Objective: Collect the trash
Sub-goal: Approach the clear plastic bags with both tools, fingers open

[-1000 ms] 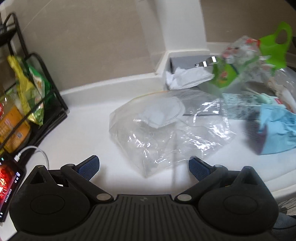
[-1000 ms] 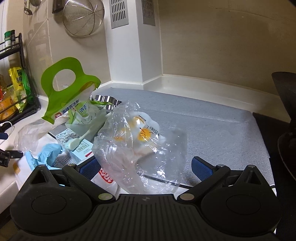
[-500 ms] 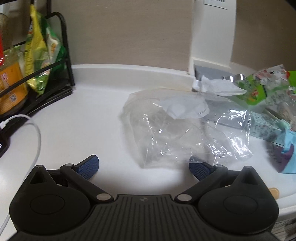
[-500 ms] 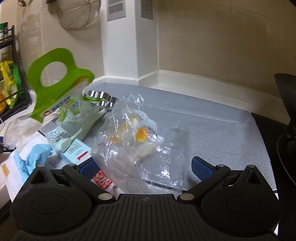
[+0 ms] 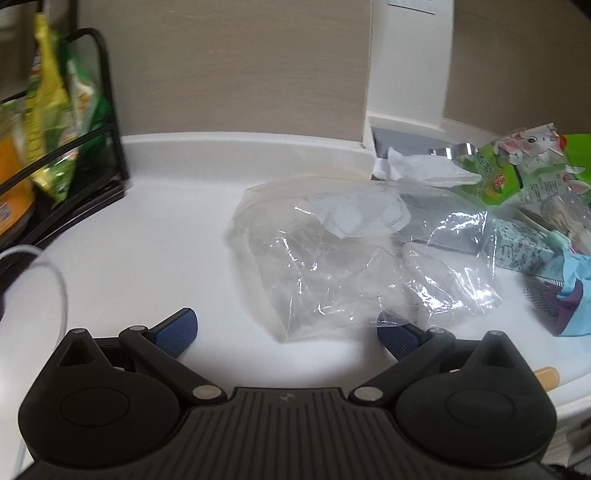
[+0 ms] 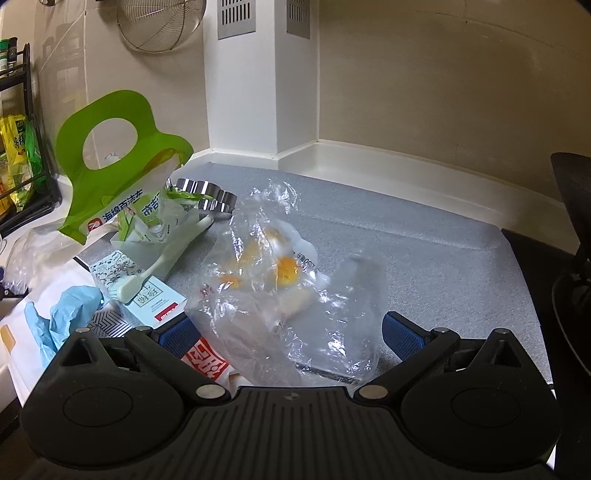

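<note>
— Since half a second ago, what has been shifted?

— Little: the clear plastic bag (image 5: pixel 354 254) is seen slightly nearer the left gripper (image 5: pixel 286 334), and the black wire rack (image 5: pixel 74 162) has been pushed toward the frame's left edge. On the right, the crumpled wrapper with yellow spots (image 6: pixel 284 291) is seen much as before, between the pads of the right gripper (image 6: pixel 288 334).

— How is the surface described?

— A white countertop (image 5: pixel 147 240) is met by a beige wall and a white column (image 6: pixel 255 92); a grey mat (image 6: pixel 424 258) is laid over the right part, and a wire strainer (image 6: pixel 162 22) is hung on the wall.

— And what is found around?

— A green-handled package (image 6: pixel 110 162), a pale toothbrush (image 6: pixel 162 258) laid on a small printed box (image 6: pixel 147 291), a blue glove (image 6: pixel 62 321), a metal cutter (image 6: pixel 210 192) and a crumpled tissue (image 5: pixel 424 170) are piled between the two bags. A white cable (image 5: pixel 55 273) is looped at the left.

— The tongs?

— Both are spread wide, nothing gripped — the clear bag's edge lies over the left gripper's right pad (image 5: pixel 397 336).
</note>
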Tool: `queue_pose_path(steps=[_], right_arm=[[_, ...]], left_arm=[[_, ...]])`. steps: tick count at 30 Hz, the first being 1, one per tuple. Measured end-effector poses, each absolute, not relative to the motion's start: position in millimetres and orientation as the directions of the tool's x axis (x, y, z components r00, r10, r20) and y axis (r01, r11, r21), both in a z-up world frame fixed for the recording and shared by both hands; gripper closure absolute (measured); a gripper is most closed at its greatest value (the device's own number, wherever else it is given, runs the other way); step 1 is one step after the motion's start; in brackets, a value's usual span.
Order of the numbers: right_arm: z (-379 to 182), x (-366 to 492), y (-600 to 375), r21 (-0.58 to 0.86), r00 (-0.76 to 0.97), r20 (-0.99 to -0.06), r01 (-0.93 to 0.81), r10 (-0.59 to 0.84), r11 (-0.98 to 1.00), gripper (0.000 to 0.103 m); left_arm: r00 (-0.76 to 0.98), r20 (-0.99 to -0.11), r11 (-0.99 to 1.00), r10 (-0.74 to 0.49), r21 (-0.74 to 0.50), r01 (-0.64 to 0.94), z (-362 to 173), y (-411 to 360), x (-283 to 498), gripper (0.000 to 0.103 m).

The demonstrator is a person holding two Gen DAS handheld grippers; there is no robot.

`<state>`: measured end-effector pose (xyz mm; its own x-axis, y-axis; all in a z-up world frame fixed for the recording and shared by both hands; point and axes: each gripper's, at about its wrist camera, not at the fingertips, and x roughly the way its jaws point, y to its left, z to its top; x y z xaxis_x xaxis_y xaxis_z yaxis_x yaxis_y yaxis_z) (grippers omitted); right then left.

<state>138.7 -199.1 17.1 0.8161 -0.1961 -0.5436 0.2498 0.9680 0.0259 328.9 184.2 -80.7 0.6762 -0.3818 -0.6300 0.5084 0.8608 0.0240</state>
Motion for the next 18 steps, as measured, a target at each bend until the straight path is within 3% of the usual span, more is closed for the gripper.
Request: queue_pose_path(steps=[18], right_arm=[[16.2, 131.9, -202.4, 0.016, 0.809, -0.55, 0.258, -0.207, 0.966, 0.0]], left_arm=[[0.684, -0.63, 0.87, -0.368, 0.025, 0.492, -81.5, 185.0, 333.1, 0.0]])
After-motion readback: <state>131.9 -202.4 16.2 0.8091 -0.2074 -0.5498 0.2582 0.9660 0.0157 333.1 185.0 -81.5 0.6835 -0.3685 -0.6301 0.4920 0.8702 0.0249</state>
